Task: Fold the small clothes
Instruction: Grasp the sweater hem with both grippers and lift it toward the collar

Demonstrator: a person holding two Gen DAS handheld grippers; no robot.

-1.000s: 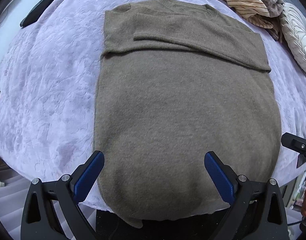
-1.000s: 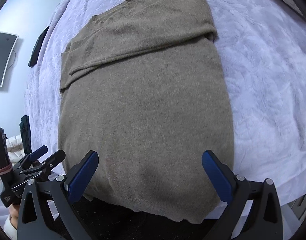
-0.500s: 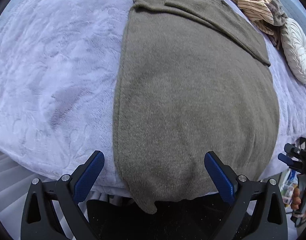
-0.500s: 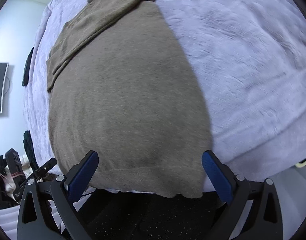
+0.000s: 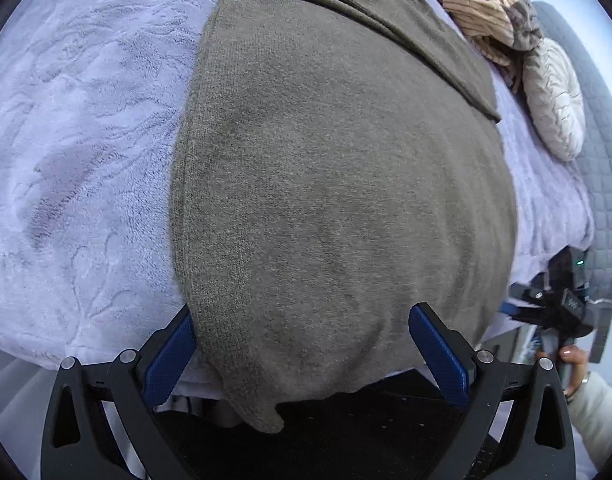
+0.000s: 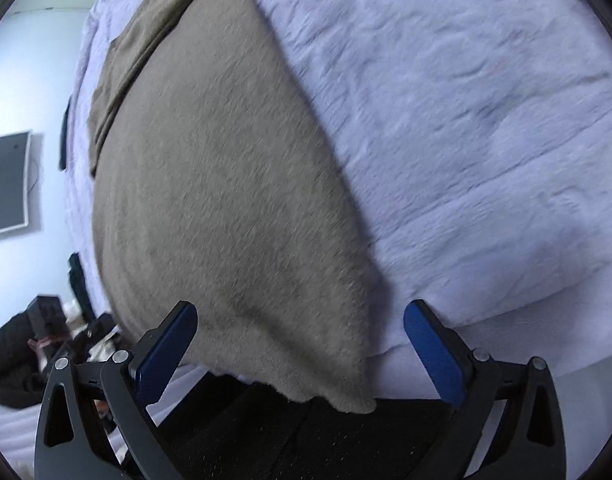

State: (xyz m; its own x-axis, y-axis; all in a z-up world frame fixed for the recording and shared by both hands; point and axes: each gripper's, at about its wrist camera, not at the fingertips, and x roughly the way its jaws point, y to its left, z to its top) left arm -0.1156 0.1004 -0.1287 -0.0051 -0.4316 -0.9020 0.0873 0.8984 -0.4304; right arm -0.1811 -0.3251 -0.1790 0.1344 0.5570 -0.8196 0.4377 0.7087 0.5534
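- Sweater (image 5: 338, 200) lies flat on lilac blanket (image 5: 85, 140), hem hanging over its near edge.
- Left gripper (image 5: 303, 354) and right gripper (image 6: 299, 350), jaws wide open, straddle the hem's 2 corners.

Lavender blanket (image 5: 85, 152) — round cream cushion (image 5: 554, 100), striped cloth (image 5: 478, 4) beyond.

Soft, even daylight; heavy fisheye bending at edges, right wrist view smeared by motion blur.

A bedroom at home: a bed (image 5: 85, 140) under a lilac plush blanket, a round pleated cushion (image 5: 554, 100), a wall-mounted screen (image 6: 7, 184).
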